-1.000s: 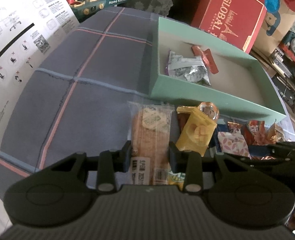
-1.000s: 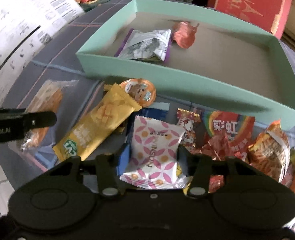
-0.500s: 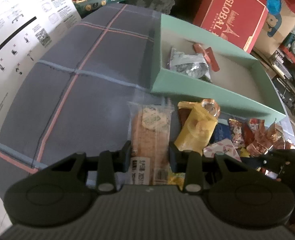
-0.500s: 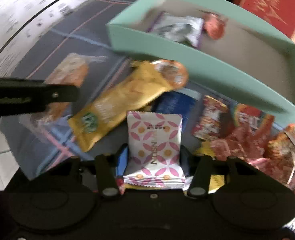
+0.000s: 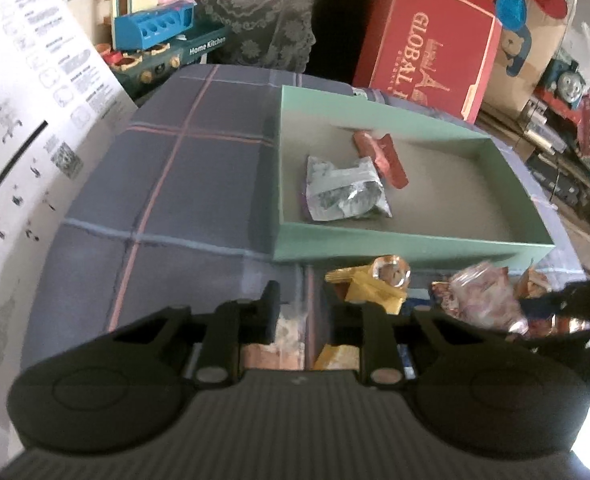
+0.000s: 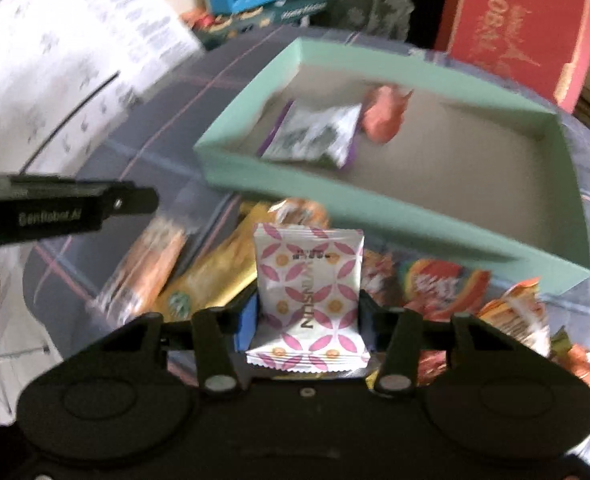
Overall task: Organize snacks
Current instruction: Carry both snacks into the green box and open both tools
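The right gripper (image 6: 309, 316) was closed on a white packet with a pink petal pattern (image 6: 309, 280), which was held upright between the pads, above the loose snack pile (image 6: 435, 284). The jaws of the left gripper (image 5: 309, 312) were closing; a clear-wrapped biscuit bar (image 5: 273, 354) was seen between them, but contact of the pads with it could not be confirmed from the left wrist view. In the right wrist view the same bar (image 6: 151, 268) was seen hanging at a tilt below the left gripper (image 6: 95, 208).

A yellow bar packet (image 5: 375, 292) and a round jelly cup (image 5: 391, 272) lay just in front of the mint-green box (image 5: 415, 246), beside the pile. Inside the box, a silver pouch (image 5: 343, 190) and a red wrapped snack (image 5: 379, 152) lay near the left wall, touching each other. The box stood on a grey plaid cloth (image 5: 167, 184). A red carton (image 5: 427, 44) was located behind the box.
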Demonstrator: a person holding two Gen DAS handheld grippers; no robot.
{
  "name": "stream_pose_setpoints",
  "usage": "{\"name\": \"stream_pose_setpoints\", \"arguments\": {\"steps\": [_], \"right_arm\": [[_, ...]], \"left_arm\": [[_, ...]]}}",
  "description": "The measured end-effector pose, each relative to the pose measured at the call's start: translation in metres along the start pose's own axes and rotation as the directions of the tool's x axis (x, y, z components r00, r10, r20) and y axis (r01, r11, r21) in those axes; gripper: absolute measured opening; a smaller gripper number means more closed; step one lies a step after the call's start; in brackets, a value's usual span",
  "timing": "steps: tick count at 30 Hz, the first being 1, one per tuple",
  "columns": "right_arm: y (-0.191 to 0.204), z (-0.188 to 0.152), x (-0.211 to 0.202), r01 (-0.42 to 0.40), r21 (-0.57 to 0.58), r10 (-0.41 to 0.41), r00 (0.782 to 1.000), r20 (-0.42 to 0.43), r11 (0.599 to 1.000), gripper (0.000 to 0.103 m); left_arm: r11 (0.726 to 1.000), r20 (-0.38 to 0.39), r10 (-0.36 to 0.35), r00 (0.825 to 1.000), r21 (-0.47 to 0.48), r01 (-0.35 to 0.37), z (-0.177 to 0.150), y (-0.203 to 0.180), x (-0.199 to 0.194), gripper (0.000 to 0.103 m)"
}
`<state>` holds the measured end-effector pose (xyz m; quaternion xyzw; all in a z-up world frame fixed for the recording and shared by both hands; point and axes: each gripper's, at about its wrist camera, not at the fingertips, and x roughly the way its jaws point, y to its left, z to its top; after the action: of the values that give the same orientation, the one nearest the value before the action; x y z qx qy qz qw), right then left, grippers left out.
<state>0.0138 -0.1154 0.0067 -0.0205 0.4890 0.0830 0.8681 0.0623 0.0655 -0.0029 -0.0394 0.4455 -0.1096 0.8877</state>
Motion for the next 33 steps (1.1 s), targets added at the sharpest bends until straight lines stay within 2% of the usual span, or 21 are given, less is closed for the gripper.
{"name": "stream_pose_setpoints", "arguments": {"steps": [3, 6, 8, 9, 10, 14, 18, 23, 26, 33], "right_arm": [[-0.009, -0.001, 0.001, -0.016, 0.025, 0.016, 1.000, 0.009, 1.000, 0.049], [-0.015, -0.006, 0.007, -0.044, 0.050, 0.044, 0.999, 0.004, 0.998, 0.049], [-0.015, -0.010, 0.010, -0.061, 0.064, 0.061, 0.998, 0.002, 0.996, 0.049], [-0.015, -0.011, 0.011, -0.068, 0.068, 0.067, 0.998, 0.004, 0.995, 0.049], [-0.017, -0.012, 0.011, -0.072, 0.072, 0.071, 0.997, 0.010, 0.995, 0.049], [-0.029, -0.011, 0.006, -0.082, 0.092, 0.079, 0.996, 0.037, 0.992, 0.049], [-0.048, -0.002, -0.004, -0.104, 0.141, 0.094, 0.992, 0.079, 0.984, 0.049], [-0.072, 0.032, -0.008, -0.095, 0.159, 0.073, 0.988, 0.139, 0.983, 0.049], [-0.091, 0.064, 0.002, -0.082, 0.177, 0.055, 0.987, 0.153, 0.981, 0.049], [-0.131, 0.125, 0.050, -0.034, 0.220, 0.006, 0.992, 0.126, 0.975, 0.049]], "left_arm": [[0.999, -0.052, 0.033, 0.998, 0.029, -0.032, -0.009, -0.003, 0.007, 0.059], [0.997, -0.127, 0.063, 0.990, 0.056, -0.056, -0.023, -0.005, 0.022, 0.054], [0.995, -0.174, 0.080, 0.981, 0.071, -0.068, -0.031, -0.008, 0.037, 0.048], [0.993, -0.196, 0.100, 0.976, 0.082, -0.086, -0.033, -0.010, 0.045, 0.039], [0.992, -0.192, 0.112, 0.975, 0.084, -0.097, -0.035, -0.010, 0.049, 0.036], [0.989, -0.140, 0.143, 0.980, 0.049, -0.138, -0.027, -0.005, 0.039, 0.034], [0.992, -0.079, 0.120, 0.990, 0.041, -0.117, -0.001, -0.002, 0.014, 0.034], [0.991, 0.019, 0.081, 0.997, 0.104, -0.083, 0.054, -0.019, 0.004, 0.034], [0.986, 0.051, 0.066, 0.997, 0.151, -0.073, 0.094, -0.031, 0.024, 0.034], [0.979, 0.018, 0.057, 0.998, 0.197, -0.060, 0.161, -0.062, 0.106, 0.034]]}}
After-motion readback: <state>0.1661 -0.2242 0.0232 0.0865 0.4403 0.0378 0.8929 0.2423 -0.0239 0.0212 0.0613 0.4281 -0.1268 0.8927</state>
